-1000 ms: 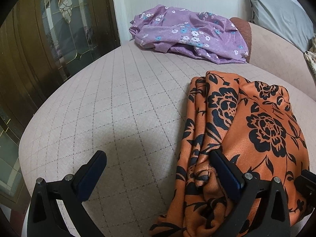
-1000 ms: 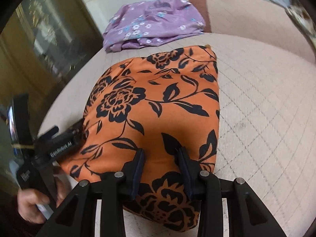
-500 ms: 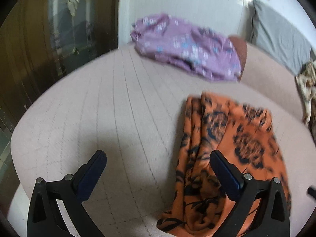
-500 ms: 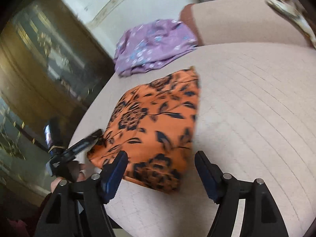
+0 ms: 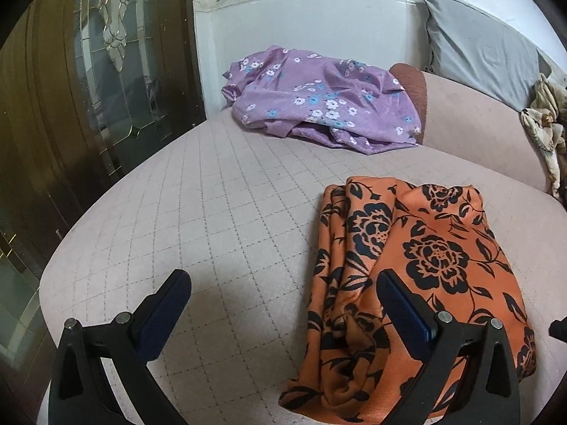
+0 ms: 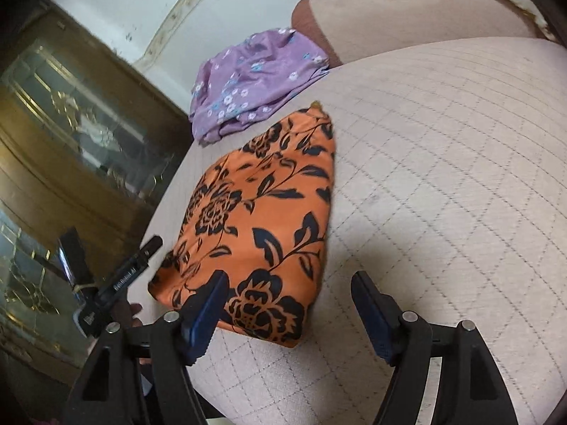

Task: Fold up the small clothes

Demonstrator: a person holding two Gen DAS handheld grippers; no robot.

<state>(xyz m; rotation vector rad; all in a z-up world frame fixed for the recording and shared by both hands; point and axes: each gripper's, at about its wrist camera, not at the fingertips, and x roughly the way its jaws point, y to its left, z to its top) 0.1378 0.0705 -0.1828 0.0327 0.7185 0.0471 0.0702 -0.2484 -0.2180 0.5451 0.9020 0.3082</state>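
Observation:
An orange garment with black flowers (image 5: pixel 418 269) lies folded on the pink quilted cushion (image 5: pixel 219 212). It also shows in the right wrist view (image 6: pixel 262 219). My left gripper (image 5: pixel 283 294) is open and empty, just above the cushion at the garment's left edge. My right gripper (image 6: pixel 288 297) is open and empty, hovering at the garment's near right corner. The left gripper also shows in the right wrist view (image 6: pixel 117 283), beside the garment's left corner.
A crumpled purple flowered garment (image 5: pixel 319 99) lies at the back of the cushion, also seen in the right wrist view (image 6: pixel 248 81). A dark wooden cabinet with glass doors (image 5: pixel 88 81) stands at left. A grey pillow (image 5: pixel 485 46) and a patterned cloth (image 5: pixel 545 120) lie at back right.
My right gripper has let go of the orange garment, opened and drawn back to the right. My left gripper has pulled back a little; the garment now lies flat.

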